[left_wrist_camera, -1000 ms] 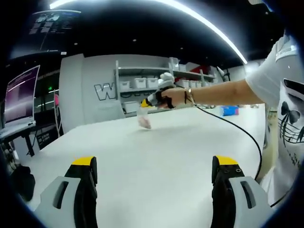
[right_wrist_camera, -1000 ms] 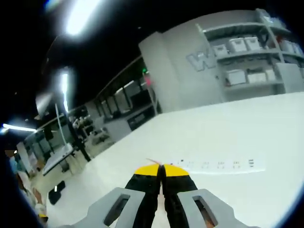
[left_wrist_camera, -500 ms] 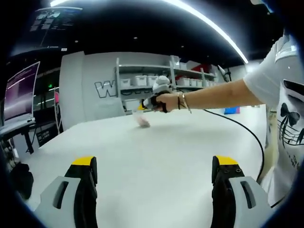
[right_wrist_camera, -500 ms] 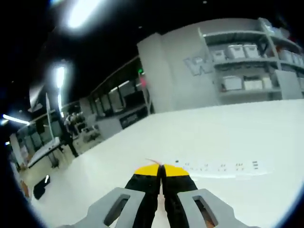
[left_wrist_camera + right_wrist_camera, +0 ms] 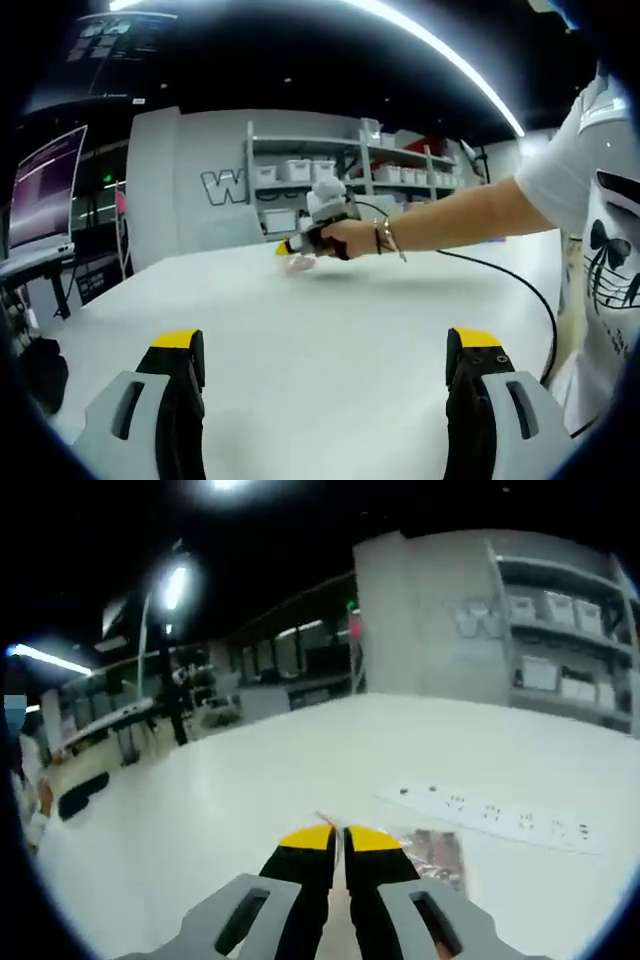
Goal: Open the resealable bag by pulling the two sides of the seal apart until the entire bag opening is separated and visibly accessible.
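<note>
White table point(image 5: 330, 340); right gripper point(image 5: 338, 836) clamped on bag point(image 5: 432, 852), mostly hidden; left gripper point(image 5: 325, 345) wide apart, empty.

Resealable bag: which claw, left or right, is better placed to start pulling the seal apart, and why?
Right. The right claw sits closed at the resealable bag on the white table. The left claw is open, far from it.

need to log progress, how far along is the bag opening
Done: the right tongs are shut on the resealable bag, which lies on the white table. In hand: just that one grip, far across the table in the left gripper view. Left: the left tongs stand open and away from it, so the second grip and the pull apart remain; no opened seal is visible.
</note>
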A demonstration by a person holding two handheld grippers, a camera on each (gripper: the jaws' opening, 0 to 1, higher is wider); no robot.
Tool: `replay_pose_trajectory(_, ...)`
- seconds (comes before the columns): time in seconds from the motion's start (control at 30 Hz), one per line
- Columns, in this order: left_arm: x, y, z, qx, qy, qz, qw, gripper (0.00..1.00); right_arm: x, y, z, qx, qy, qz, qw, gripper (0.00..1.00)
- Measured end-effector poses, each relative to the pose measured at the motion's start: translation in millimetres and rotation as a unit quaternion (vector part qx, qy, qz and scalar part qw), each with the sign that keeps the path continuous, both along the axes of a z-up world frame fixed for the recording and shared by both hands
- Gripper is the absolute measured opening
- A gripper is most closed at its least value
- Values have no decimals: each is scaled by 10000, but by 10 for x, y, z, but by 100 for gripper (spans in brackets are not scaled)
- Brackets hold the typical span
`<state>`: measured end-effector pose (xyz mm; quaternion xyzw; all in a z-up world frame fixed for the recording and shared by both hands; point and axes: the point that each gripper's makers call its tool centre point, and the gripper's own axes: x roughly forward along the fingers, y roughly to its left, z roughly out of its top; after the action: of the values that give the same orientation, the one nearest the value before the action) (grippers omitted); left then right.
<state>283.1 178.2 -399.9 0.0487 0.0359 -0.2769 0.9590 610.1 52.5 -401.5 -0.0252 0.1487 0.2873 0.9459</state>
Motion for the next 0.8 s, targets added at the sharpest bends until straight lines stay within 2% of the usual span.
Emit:
replay_pose_trajectory(0.13,0,14,-2,-23,-3,12,10000,100,-60,34,-47,-258,-127,70,9996,8)
replay_pose_trajectory(0.23,-16,11,11,-37,-28,2,10000,100,-74,34,-56,-329,-160,65,9993,13)
replay_pose_trajectory(0.43,-38,48,9,-53,-30,40,10000,100,-109,60,-38,-410,-199,71,9989,16)
replay_pose_trajectory(0.57,-56,59,38,-84,-67,41,9999,100,-132,72,-40,-478,-219,51,9986,23)
replay_pose_trajectory(0.7,-69,61,63,-96,-106,38,9999,100,-152,88,-40,-559,-260,56,9981,25)
replay_pose_trajectory(0.8,-82,65,70,-103,-115,37,9999,100,-168,106,-32,-611,-294,59,9977,30)
